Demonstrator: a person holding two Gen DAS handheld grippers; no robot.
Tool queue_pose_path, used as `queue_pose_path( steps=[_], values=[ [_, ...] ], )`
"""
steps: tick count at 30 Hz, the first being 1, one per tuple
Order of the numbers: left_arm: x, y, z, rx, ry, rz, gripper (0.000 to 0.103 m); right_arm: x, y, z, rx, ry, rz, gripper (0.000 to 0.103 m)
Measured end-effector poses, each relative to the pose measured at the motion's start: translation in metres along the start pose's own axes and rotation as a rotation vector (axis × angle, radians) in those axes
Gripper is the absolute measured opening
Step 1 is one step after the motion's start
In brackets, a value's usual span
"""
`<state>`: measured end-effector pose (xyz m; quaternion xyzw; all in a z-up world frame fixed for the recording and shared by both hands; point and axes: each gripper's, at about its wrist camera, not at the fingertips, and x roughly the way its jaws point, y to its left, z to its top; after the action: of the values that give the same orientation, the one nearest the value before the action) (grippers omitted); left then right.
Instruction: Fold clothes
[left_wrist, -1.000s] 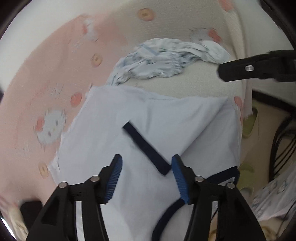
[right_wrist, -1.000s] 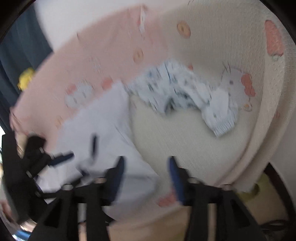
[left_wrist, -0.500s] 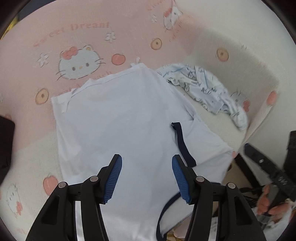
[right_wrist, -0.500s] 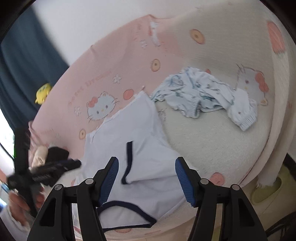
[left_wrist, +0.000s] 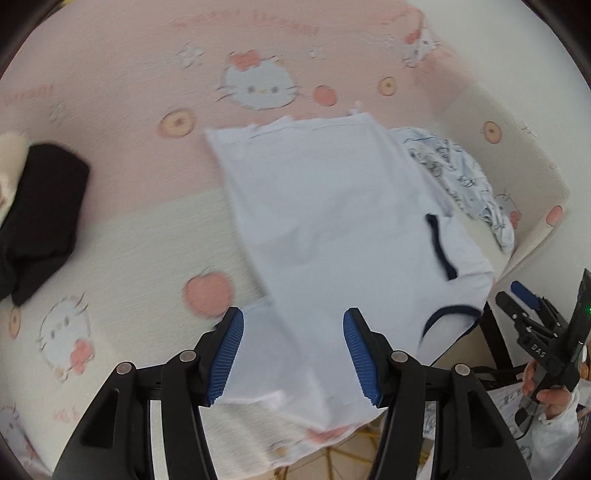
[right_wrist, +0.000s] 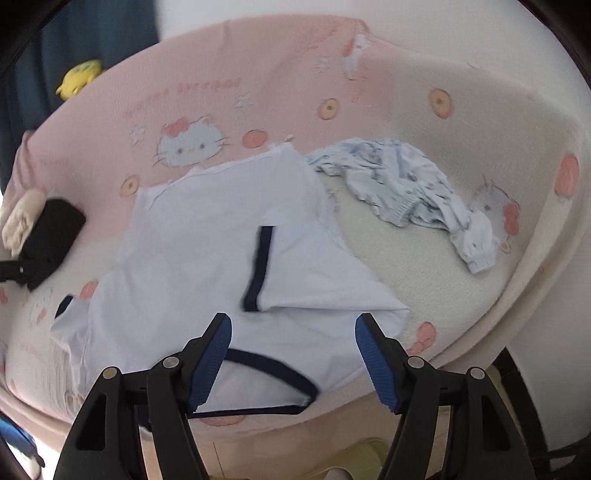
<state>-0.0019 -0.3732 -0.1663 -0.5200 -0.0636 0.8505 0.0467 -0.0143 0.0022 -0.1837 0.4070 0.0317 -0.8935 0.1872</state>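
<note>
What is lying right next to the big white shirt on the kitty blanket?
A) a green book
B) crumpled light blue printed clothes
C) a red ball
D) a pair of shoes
B: the crumpled light blue printed garment lies on the blanket beside the white shirt with dark navy trim.

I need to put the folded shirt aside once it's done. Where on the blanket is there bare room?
One bare patch lies between the black clothes and the white shirt. Another sits on the cream blanket, bordered by the shirt, the patterned garment and the edge. Around those two garments it is crowded.
</note>
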Motion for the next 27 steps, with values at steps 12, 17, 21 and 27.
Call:
queue_pose_path(
  steps=[12, 17, 21, 27],
  values=[
    [0.019, 0.053, -0.044, -0.195, 0.076, -0.114, 0.053, 0.0, 0.124, -0.001, -0.37, 0.03, -0.023, 0.071],
    [0.024, 0.068, -0.055, -0.291, 0.078, -0.154, 0.053, 0.011, 0.165, -0.007, -0.492, 0.052, -0.05, 0.071],
    [0.03, 0.078, -0.063, -0.34, 0.089, -0.172, 0.053, 0.023, 0.195, -0.016, -0.554, 0.102, -0.03, 0.071],
    [0.048, 0.084, -0.085, -0.421, 0.148, -0.253, 0.053, 0.031, 0.229, -0.028, -0.648, 0.132, -0.017, 0.071]
  ],
)
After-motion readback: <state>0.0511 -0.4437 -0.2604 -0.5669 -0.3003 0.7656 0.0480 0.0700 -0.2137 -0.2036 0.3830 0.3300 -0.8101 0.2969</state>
